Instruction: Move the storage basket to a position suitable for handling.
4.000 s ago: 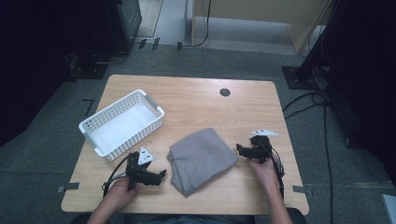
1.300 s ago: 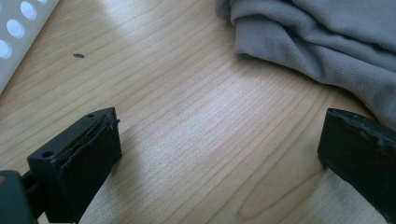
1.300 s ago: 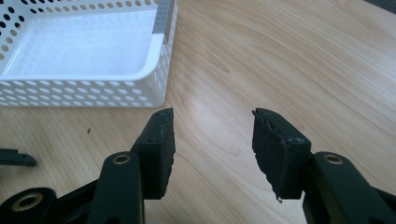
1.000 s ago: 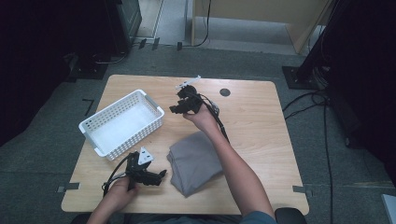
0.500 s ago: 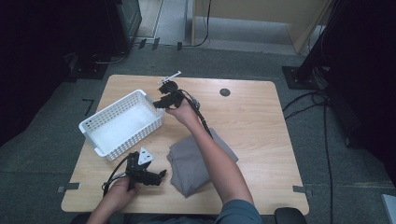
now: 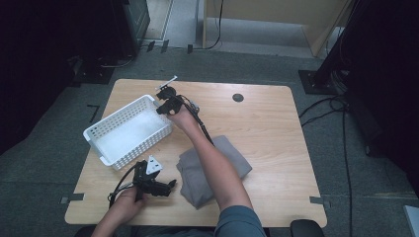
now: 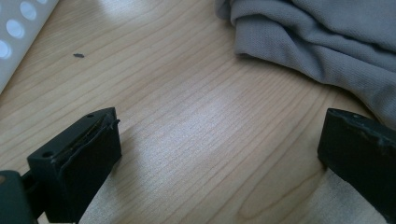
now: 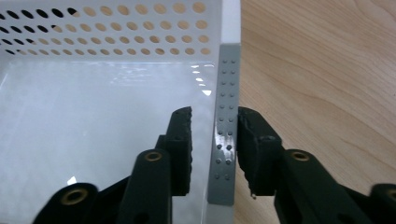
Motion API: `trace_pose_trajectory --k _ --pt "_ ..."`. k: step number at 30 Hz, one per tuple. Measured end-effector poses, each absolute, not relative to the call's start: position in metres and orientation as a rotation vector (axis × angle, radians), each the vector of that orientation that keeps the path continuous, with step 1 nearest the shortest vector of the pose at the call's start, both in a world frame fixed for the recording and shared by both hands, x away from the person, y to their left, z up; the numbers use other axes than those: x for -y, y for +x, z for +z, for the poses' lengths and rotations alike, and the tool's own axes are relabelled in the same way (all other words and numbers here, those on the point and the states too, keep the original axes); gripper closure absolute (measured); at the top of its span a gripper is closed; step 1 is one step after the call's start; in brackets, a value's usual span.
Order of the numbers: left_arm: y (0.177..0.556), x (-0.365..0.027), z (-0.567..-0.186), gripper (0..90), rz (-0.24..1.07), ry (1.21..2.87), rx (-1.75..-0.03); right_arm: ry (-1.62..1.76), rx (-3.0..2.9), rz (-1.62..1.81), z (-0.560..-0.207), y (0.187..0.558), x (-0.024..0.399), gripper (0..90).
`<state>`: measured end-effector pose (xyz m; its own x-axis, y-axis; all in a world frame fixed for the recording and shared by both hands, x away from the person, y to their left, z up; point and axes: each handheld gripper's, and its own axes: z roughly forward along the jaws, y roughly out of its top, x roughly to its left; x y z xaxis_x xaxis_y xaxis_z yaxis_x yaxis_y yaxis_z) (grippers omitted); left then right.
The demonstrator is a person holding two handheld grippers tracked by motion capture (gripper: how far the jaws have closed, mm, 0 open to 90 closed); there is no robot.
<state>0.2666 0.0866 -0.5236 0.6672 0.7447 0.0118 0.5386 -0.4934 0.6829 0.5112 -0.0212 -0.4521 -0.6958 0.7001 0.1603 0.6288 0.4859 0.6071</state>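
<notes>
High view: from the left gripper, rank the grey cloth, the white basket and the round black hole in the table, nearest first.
From the left gripper:
1. Grey cloth, just right of it.
2. White basket, up and left, slightly farther off.
3. Black hole, far across the table near its back edge.

Grey cloth (image 6: 213,170) on wooden table (image 6: 276,143).
</notes>
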Motion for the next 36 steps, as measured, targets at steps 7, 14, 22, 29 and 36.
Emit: trace_pose_trajectory --k 7,14,22,29,36 --pt "0.267 -0.087 -0.524 0.0 0.404 2.221 -0.986 1.240 -2.599 0.948 -0.454 0.513 0.022 78.8" --pt "0.267 -0.087 -0.523 0.0 0.404 2.221 -0.986 1.287 -2.552 0.899 -0.453 0.514 0.034 79.5" --pt "0.266 -0.086 -0.524 0.0 0.401 2.215 -0.991 1.373 -2.467 0.886 -0.451 0.517 0.075 79.4" --pt "0.266 -0.086 -0.524 0.0 0.401 2.218 -0.988 1.467 -2.376 0.869 -0.448 0.516 0.119 79.4" --pt "0.266 -0.087 -0.523 0.0 0.400 2.223 -0.986 1.580 -2.293 0.869 -0.454 0.510 0.171 79.3"
